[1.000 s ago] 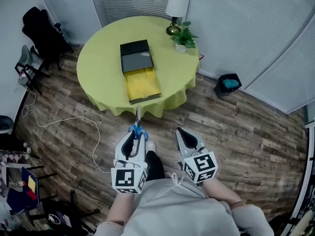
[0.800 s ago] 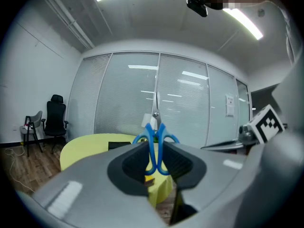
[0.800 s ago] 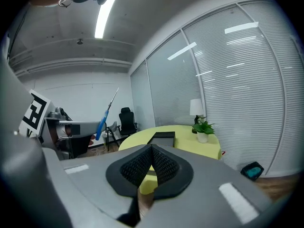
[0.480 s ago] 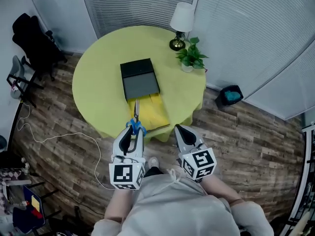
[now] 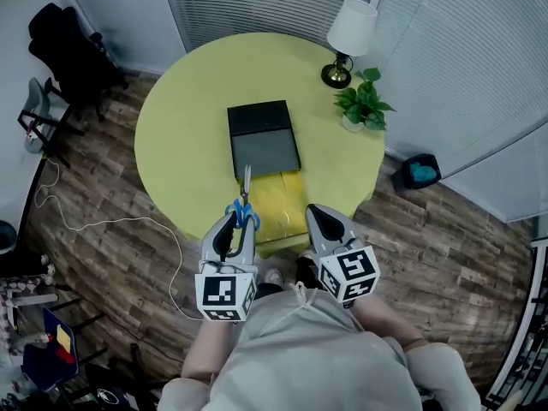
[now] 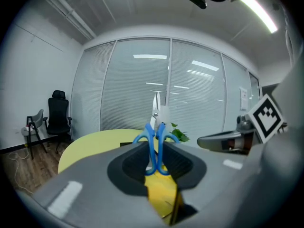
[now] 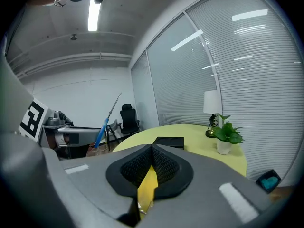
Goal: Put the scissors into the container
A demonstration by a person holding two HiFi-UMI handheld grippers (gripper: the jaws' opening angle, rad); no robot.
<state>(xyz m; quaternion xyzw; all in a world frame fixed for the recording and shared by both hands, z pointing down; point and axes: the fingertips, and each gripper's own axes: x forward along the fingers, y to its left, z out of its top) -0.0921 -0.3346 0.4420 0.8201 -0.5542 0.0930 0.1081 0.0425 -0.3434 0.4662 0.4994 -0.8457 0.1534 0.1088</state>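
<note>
Blue-handled scissors [image 5: 245, 202] are clamped by the handles in my left gripper [image 5: 232, 223], which is shut on them; the blades point forward over the near end of the container. The container [image 5: 264, 140] is a black box with a yellow tray [image 5: 282, 202] slid out toward me, lying on the round yellow-green table [image 5: 184, 135]. In the left gripper view the scissors [image 6: 156, 139] stand upright between the jaws, with the yellow tray [image 6: 162, 197] below. My right gripper [image 5: 318, 216] hovers beside the tray's near right corner, shut and holding nothing; its own view shows the black box [image 7: 169, 141] ahead.
A white lamp [image 5: 349, 34] and a potted plant [image 5: 363, 106] stand at the table's far right. A black office chair [image 5: 73, 54] is at the far left, and a cable [image 5: 111, 224] lies on the wooden floor. A dark bin with a blue lining [image 5: 419, 174] is right of the table.
The table and container have come nearer to me. The scissors' blades, short of the table a second ago, now reach over the yellow tray. Both grippers keep their jaws unchanged.
</note>
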